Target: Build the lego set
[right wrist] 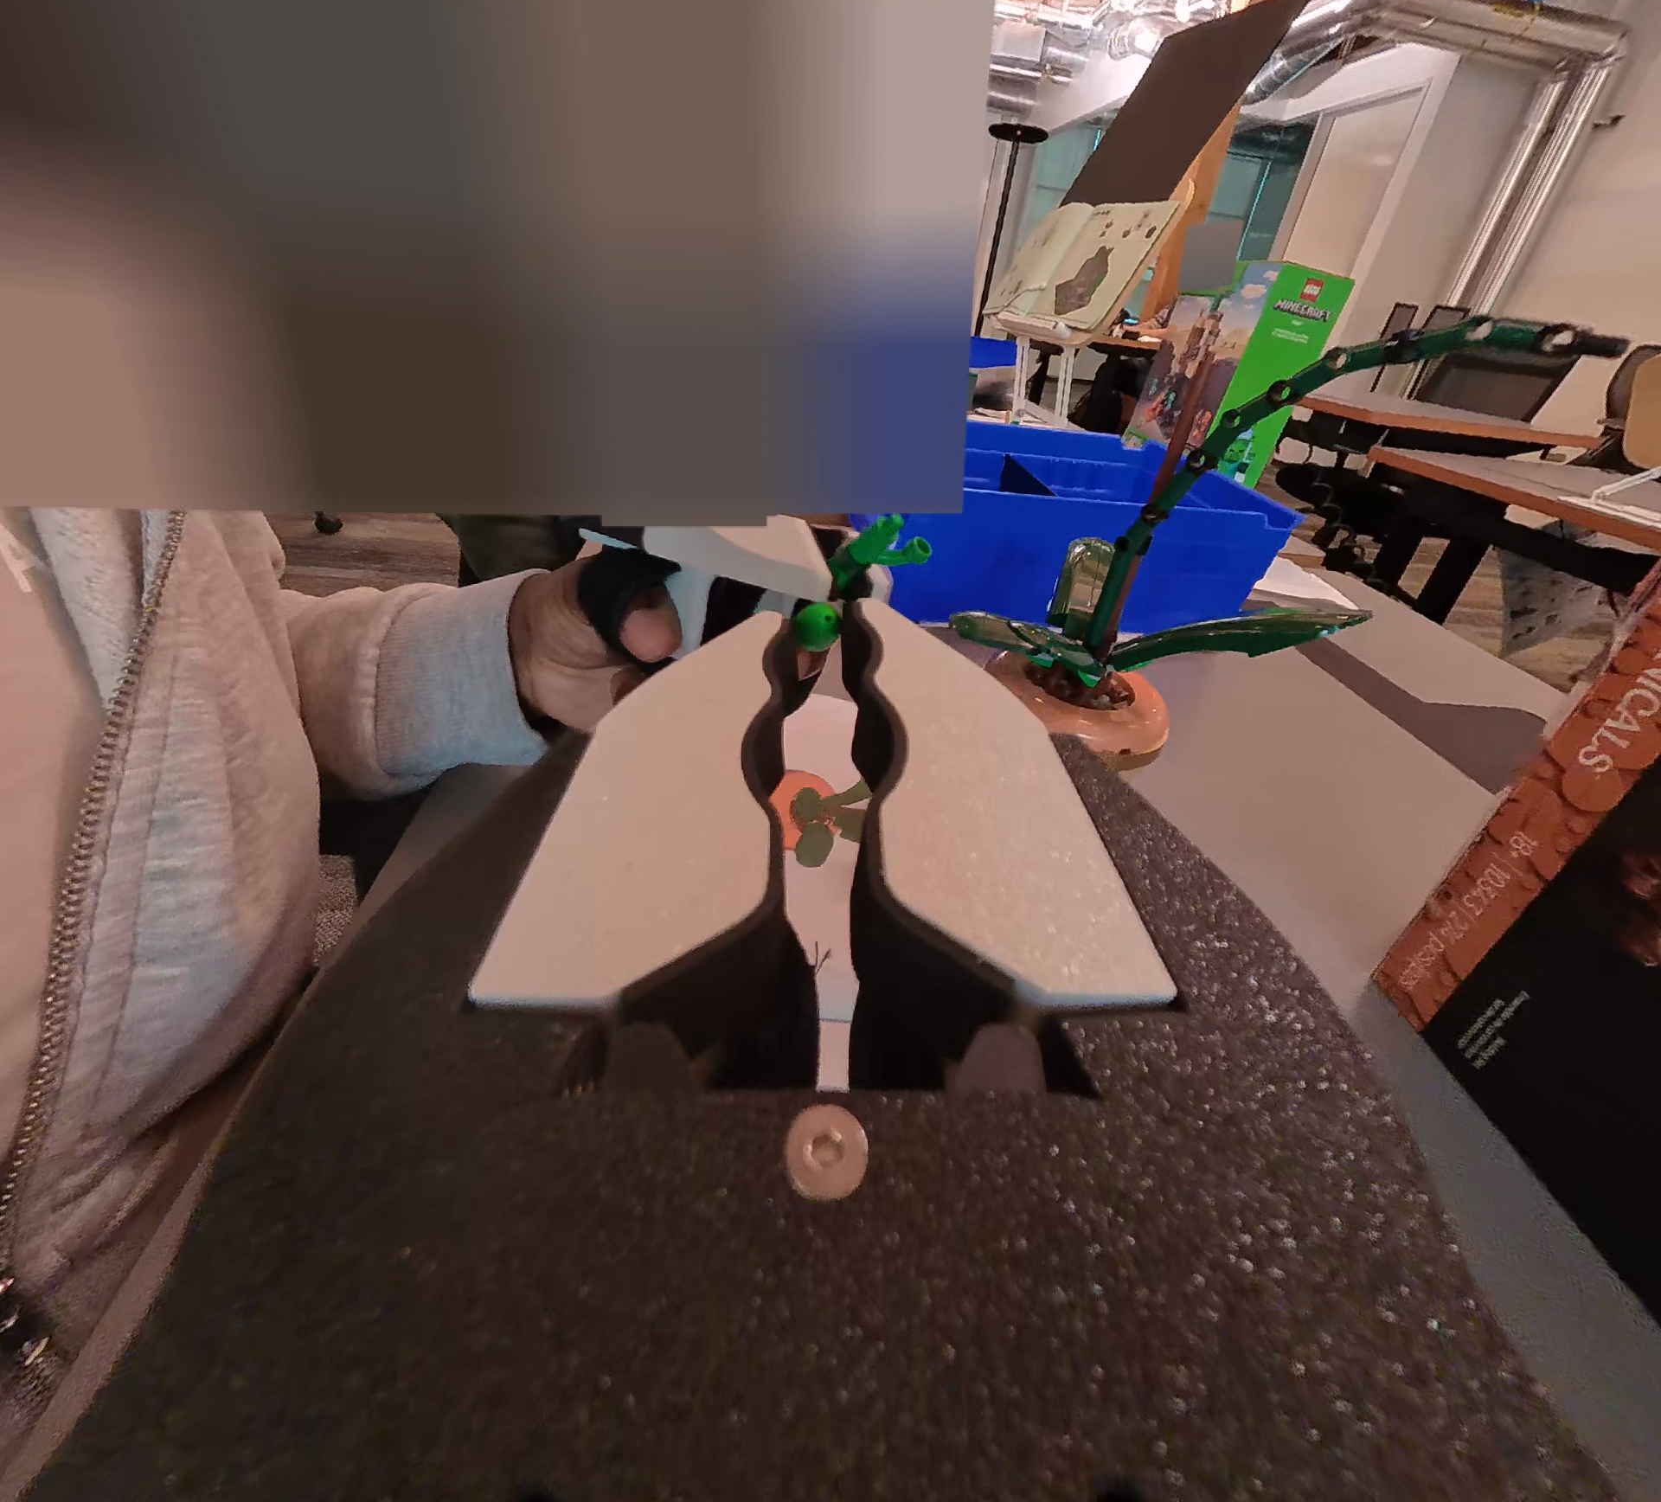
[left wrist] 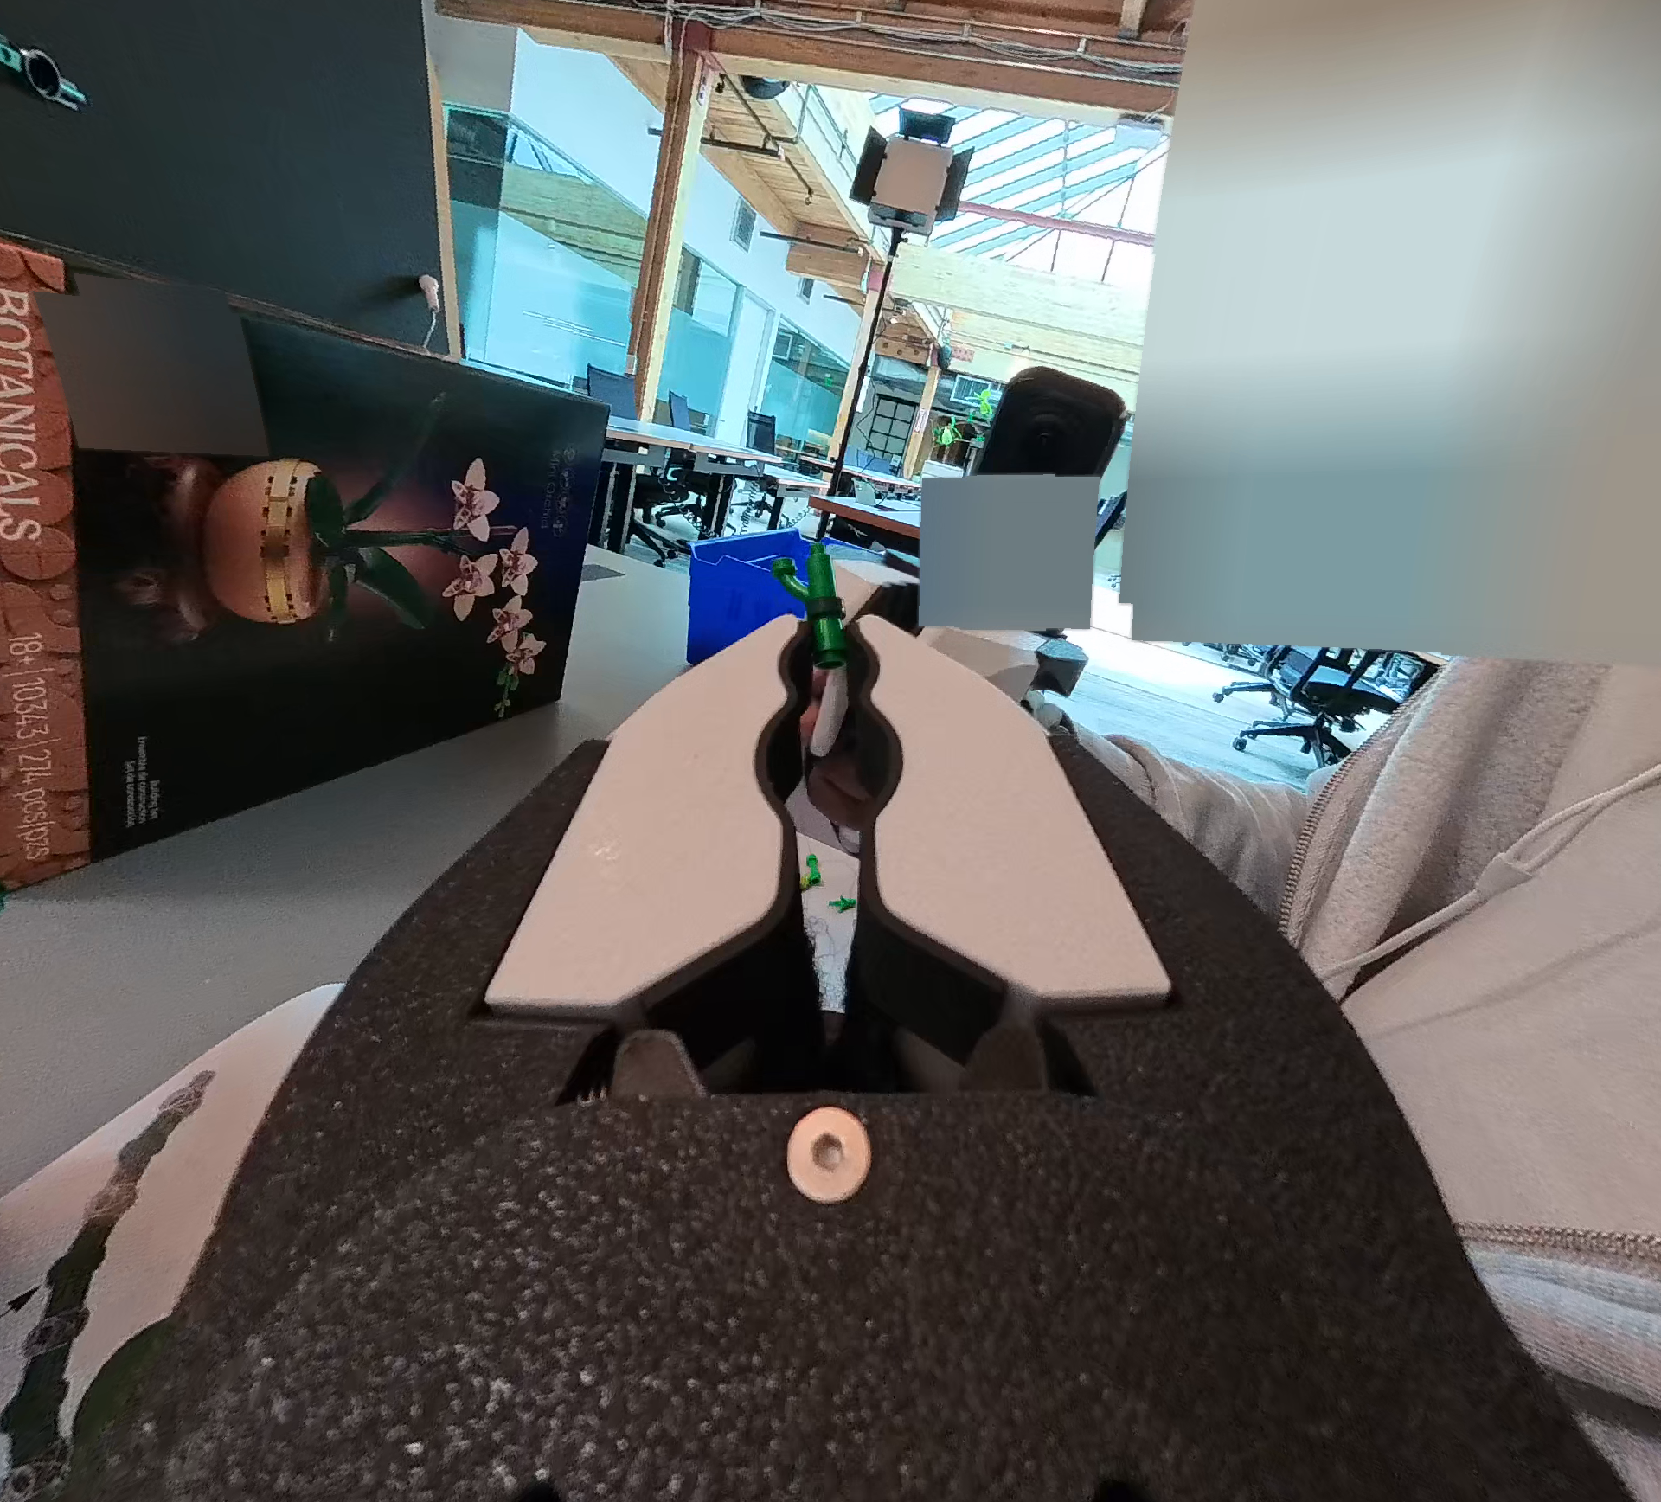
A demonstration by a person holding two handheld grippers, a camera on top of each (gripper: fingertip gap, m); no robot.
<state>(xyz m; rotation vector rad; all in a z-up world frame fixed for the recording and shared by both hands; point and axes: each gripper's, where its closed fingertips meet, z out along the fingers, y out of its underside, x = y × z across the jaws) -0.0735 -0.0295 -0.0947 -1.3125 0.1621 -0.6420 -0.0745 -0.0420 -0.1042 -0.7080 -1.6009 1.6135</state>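
Note:
My left gripper (left wrist: 827,630) is shut on a green branched stem piece (left wrist: 822,605), held upright above the table. In the right wrist view the same stem (right wrist: 876,551) sticks out of the left gripper's white fingers (right wrist: 755,555), held by a hand. My right gripper (right wrist: 820,614) is shut on a small green round piece (right wrist: 816,625), right below the stem's lower end. The part-built orchid (right wrist: 1258,416) stands in its tan pot (right wrist: 1123,717) to the right, with dark green leaves and an arching stem.
The set's box (left wrist: 297,560) stands left on the grey table, and also shows in the right wrist view (right wrist: 1546,875). A blue bin (right wrist: 1079,542) sits behind. Loose green pieces (left wrist: 840,906) lie on the open instruction booklet (right wrist: 813,740) below. A person in a grey hoodie (left wrist: 1438,919) sits close.

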